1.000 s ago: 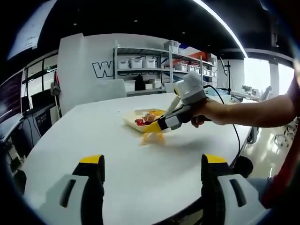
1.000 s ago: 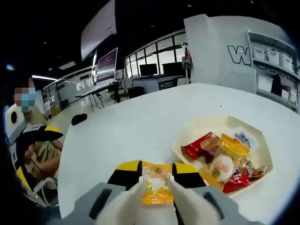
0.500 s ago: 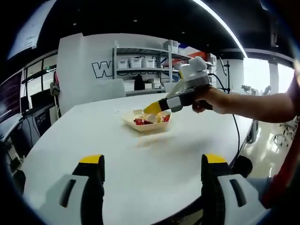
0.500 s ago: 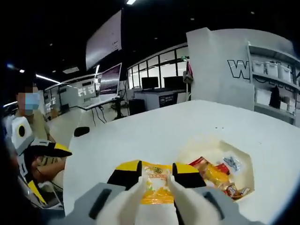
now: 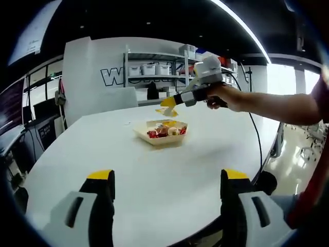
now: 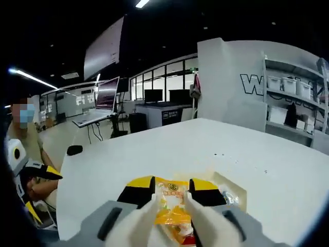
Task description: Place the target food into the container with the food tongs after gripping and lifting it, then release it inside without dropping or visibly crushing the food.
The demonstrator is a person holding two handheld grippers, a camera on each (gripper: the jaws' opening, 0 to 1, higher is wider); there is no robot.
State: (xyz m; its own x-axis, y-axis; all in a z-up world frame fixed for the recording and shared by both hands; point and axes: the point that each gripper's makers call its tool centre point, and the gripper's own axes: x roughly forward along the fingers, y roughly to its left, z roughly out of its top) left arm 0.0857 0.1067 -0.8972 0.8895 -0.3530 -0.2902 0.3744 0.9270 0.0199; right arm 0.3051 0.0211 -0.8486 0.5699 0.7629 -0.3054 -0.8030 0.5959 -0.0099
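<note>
The right gripper [image 6: 171,205], clenched on the small orange foil snack packet [image 6: 172,206], had risen off the white worktop [image 5: 154,170] to above the pale square paper container [image 5: 160,129]; release seemed next. The left gripper [image 5: 163,206] hung released.

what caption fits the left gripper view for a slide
Right gripper holds a yellow snack packet above the food tray on the white table.

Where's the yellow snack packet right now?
The yellow snack packet is clamped in the right gripper, held in the air above the tray of snacks.
</note>
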